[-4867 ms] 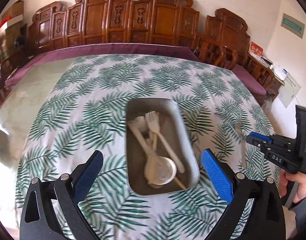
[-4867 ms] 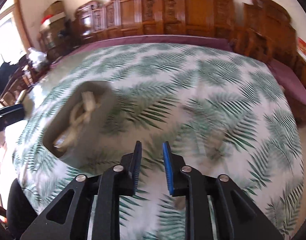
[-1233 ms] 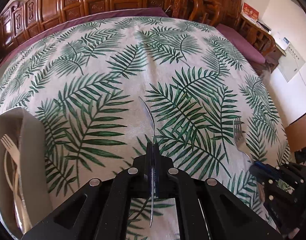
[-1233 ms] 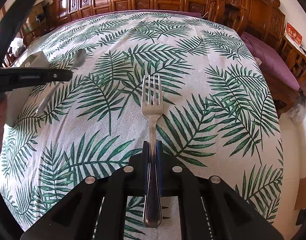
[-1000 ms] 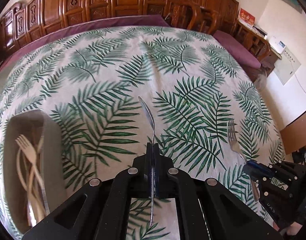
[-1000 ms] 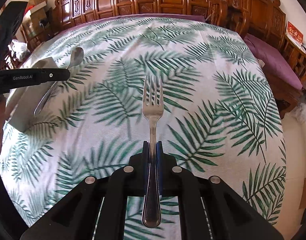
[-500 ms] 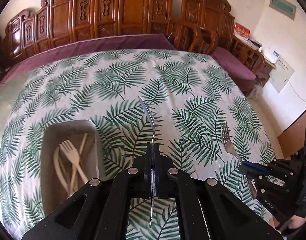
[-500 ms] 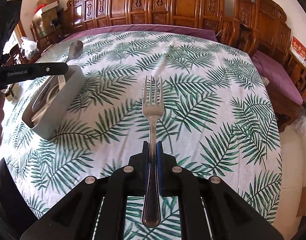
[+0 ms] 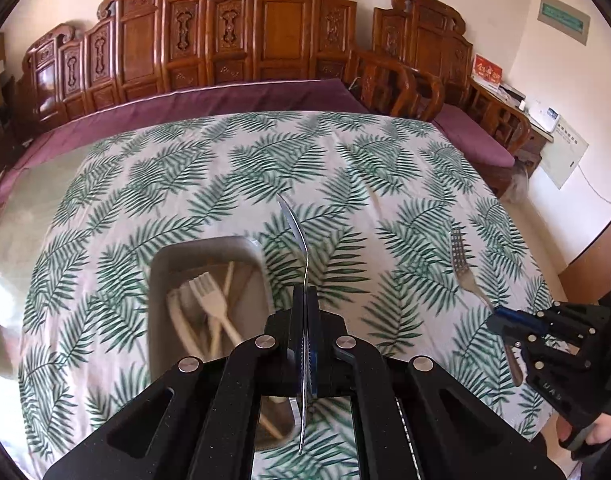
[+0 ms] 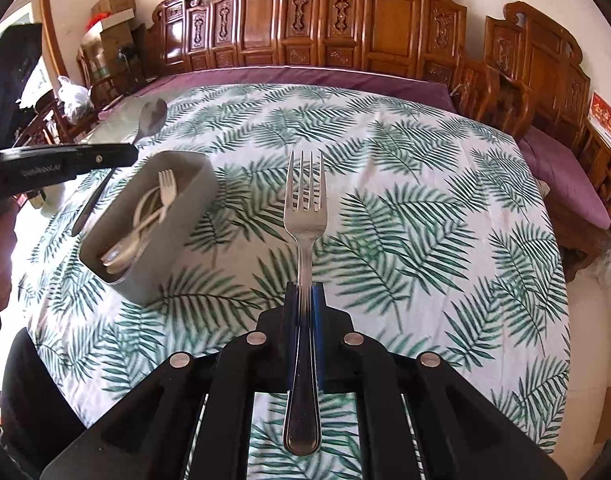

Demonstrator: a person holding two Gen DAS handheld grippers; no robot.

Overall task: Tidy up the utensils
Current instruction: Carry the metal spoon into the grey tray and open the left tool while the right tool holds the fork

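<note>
L gripper [image 9: 305,300] clamping tight on spoon [image 9: 295,224], edge-on, R gripper [image 10: 305,300] pinching fork [image 10: 305,200] by handle, tines pointing fwd, both hanging over leaf cloth [image 10: 425,220], grey bin [image 10: 177,232] holding pale utensils [image 9: 209,300], prob plastic, sitting below-left of spoon

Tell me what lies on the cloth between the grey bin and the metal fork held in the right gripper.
Nothing: in the right wrist view, only bare leaf-print tablecloth shows between the grey bin and the metal fork.

Carved wooden chairs [image 9: 289,32] w/ purple cushions [image 9: 209,100] line cream walls [image 9: 501,4]; leaf-print cloth [image 10: 405,200] covers the table.
</note>
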